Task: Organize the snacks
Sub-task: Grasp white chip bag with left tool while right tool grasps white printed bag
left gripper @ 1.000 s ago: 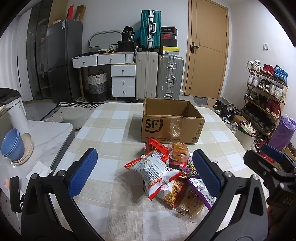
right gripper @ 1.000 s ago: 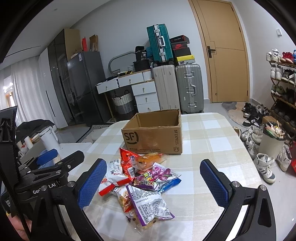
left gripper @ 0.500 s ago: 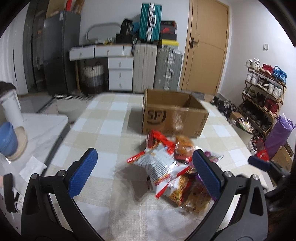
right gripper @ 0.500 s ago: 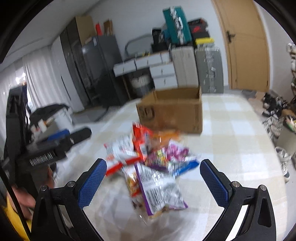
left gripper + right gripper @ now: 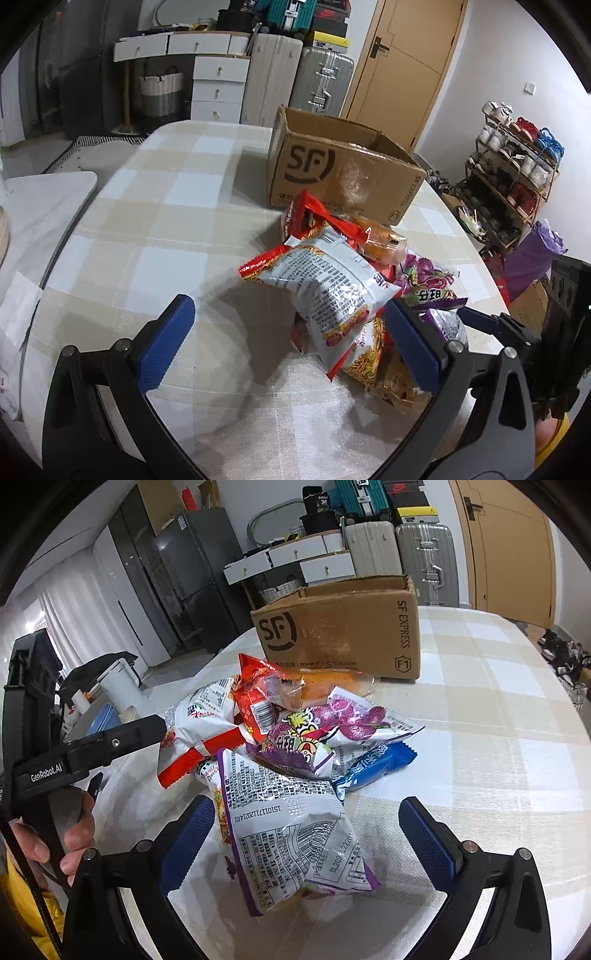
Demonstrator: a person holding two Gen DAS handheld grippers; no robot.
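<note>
Snack pile (image 5: 343, 280) is lying on the checkered desk (image 5: 155, 221), just in front of the open SF cardboard box (image 5: 332, 173). White-and-red chip bag (image 5: 325, 291) is sitting on top, reaching between the fingers of the left tool (image 5: 291, 332), which is gaping wide and holding nothing. Purple-edged bag (image 5: 291, 834) is lying print-side up between the pads of the right tool (image 5: 306, 834), also spread wide, not gripping. Blue wrapper (image 5: 373, 768) is lying beyond it.

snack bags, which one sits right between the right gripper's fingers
The purple-edged white bag, printed back up, nearest the right gripper; the others lie farther toward the box.
</note>
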